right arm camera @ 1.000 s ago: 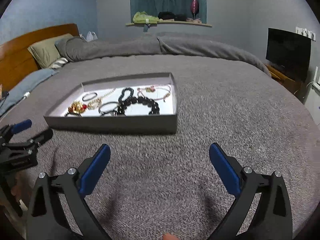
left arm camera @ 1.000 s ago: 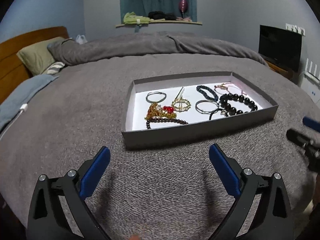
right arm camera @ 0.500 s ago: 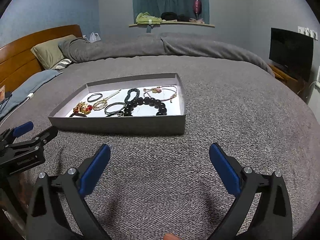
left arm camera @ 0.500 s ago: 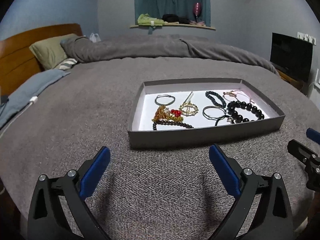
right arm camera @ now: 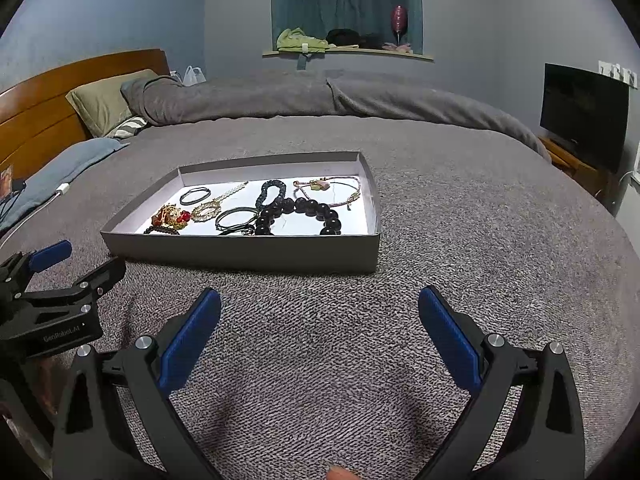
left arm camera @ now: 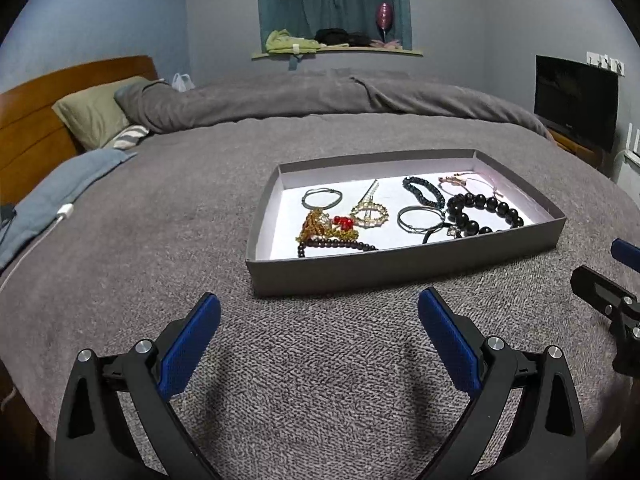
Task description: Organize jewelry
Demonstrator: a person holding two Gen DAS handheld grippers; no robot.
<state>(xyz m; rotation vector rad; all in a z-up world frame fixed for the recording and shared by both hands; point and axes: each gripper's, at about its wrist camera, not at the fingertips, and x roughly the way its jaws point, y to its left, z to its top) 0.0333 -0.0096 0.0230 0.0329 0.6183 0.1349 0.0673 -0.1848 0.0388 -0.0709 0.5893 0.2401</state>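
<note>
All jewelry in view is lying inside the tray (left arm camera: pixel 400 268) on the bed (left arm camera: pixel 160 240), pieces crowded and partly overlapping; none is seen outside it. This is fitting either a sorted or an unsorted stage. The tray's long axis is running left to right across both views. Left tongs (left arm camera: pixel 319 330) and right tongs (right arm camera: pixel 319 330) are being held apart, empty, short of the tray.

Room dim, cool bluish cast in both views. Light falls from above: white tray floor (left arm camera: pixel 400 240) is the brightest area, near glare, jewelry on it reads sharp. Soft double shadows on the bed cover (right arm camera: pixel 320 360) under the open fingers (right arm camera: pixel 192 340). Strong fisheye bowing, black vignette at the corners. Focus crisp centrally; window ledge (left arm camera: pixel 336 50) slightly soft and grainy. No motion blur.
</note>
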